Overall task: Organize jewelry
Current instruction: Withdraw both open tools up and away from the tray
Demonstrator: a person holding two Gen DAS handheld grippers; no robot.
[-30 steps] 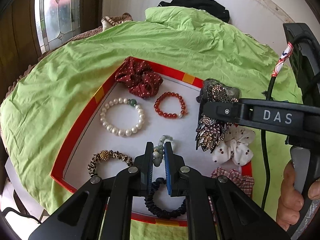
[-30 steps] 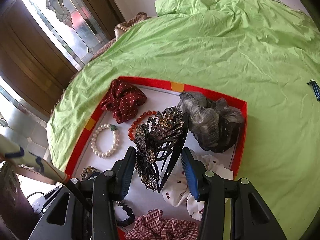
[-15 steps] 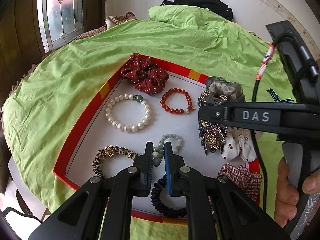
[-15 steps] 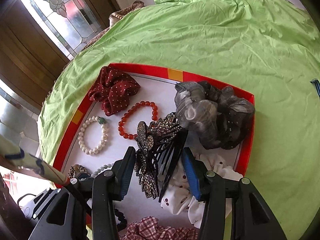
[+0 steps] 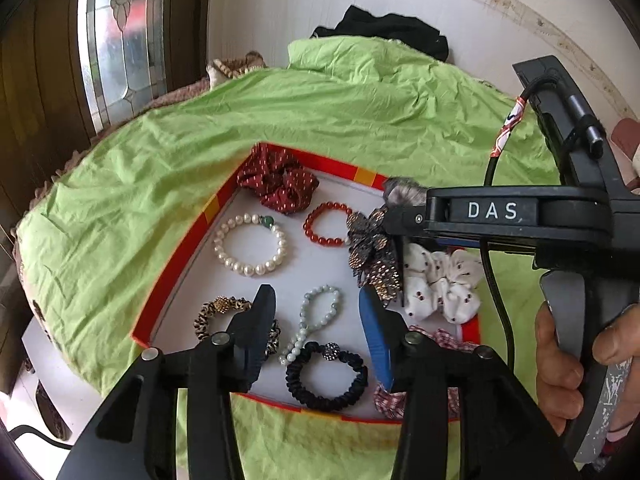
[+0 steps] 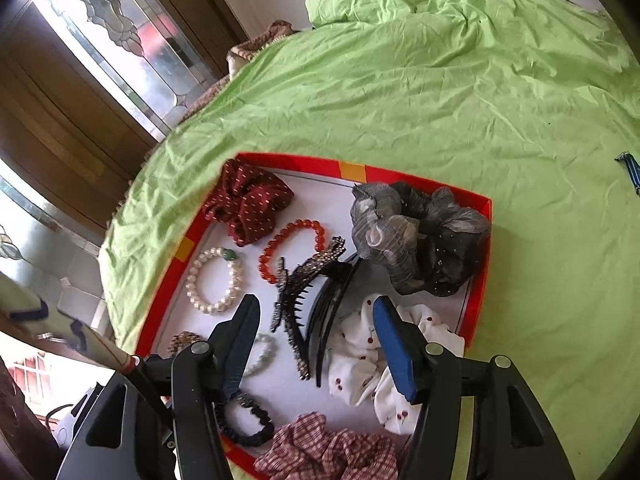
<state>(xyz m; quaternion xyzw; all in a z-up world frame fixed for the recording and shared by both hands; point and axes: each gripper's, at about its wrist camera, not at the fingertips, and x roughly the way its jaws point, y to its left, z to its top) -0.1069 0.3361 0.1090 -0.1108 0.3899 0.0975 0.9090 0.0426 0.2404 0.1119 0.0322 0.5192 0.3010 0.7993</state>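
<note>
A red-rimmed tray (image 5: 180, 256) with a white floor lies on a green sheet. My left gripper (image 5: 316, 312) hovers over its near side with the jaws opening. A pale green bead bracelet (image 5: 316, 320) lies loose on the tray floor between the fingers, which do not touch it. My right gripper (image 6: 316, 320) hangs over the tray (image 6: 484, 240), its jaws also opening. A rhinestone hair claw (image 6: 308, 292) lies on its side below and between the pads, free of them. In the left wrist view the hair claw (image 5: 372, 252) sits by the right gripper's black body.
The tray also holds a pearl bracelet (image 5: 250, 246), a red bead bracelet (image 5: 326, 230), a maroon scrunchie (image 5: 280, 184), a leopard hair tie (image 5: 216, 312), a navy scrunchie (image 5: 326, 380), a white cherry scrunchie (image 5: 440, 280) and a grey scrunchie (image 6: 420, 240). A small blue item (image 6: 630, 168) lies on the sheet.
The left jaws opened and let go of the pale bead bracelet, and the gripper rose. The right jaws widened and the hair claw dropped flat onto the tray.
</note>
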